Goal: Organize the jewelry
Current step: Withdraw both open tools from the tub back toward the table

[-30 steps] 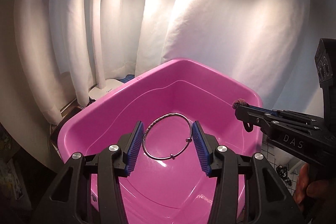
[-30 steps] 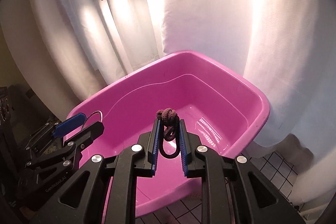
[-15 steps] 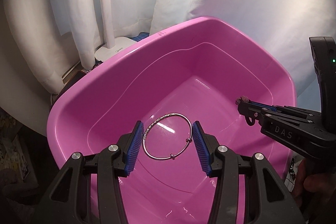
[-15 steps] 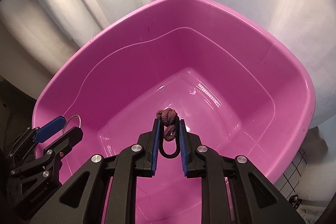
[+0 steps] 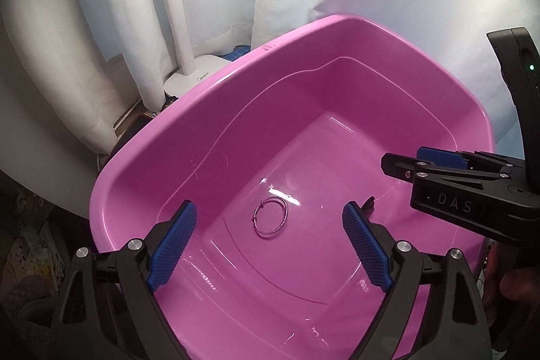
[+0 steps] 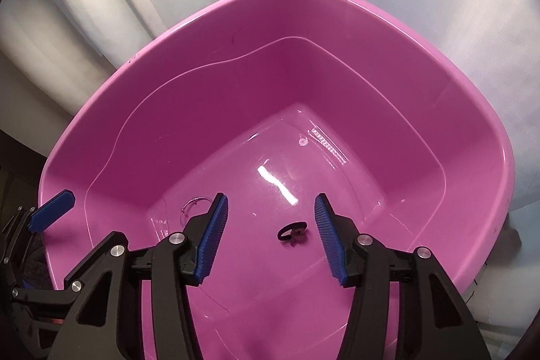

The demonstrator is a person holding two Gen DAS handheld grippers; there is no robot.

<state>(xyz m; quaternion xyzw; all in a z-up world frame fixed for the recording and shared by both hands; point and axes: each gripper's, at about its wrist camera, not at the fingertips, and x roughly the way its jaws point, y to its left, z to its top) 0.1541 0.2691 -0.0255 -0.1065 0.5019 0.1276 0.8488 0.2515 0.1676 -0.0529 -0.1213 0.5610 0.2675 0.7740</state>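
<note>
Both tools, left tool [image 5: 270, 253] and right tool [image 6: 270, 238], are opening, empty, above the pink tub [image 5: 236, 83].

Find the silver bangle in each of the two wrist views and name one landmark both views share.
Left wrist: silver bangle lies on the basin floor, centre, between the opening left gripper's fingers.
Right wrist: silver bangle lower left on the floor, partly behind the right gripper's left finger.
Shared landmark: the pink basin.

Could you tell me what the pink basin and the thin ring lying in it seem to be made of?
Pink basin: apparently moulded plastic, glossy, given bright glare streaks on its floor. Thin ring: probably silvery metal wire, judging by its fine, shiny outline.
</note>
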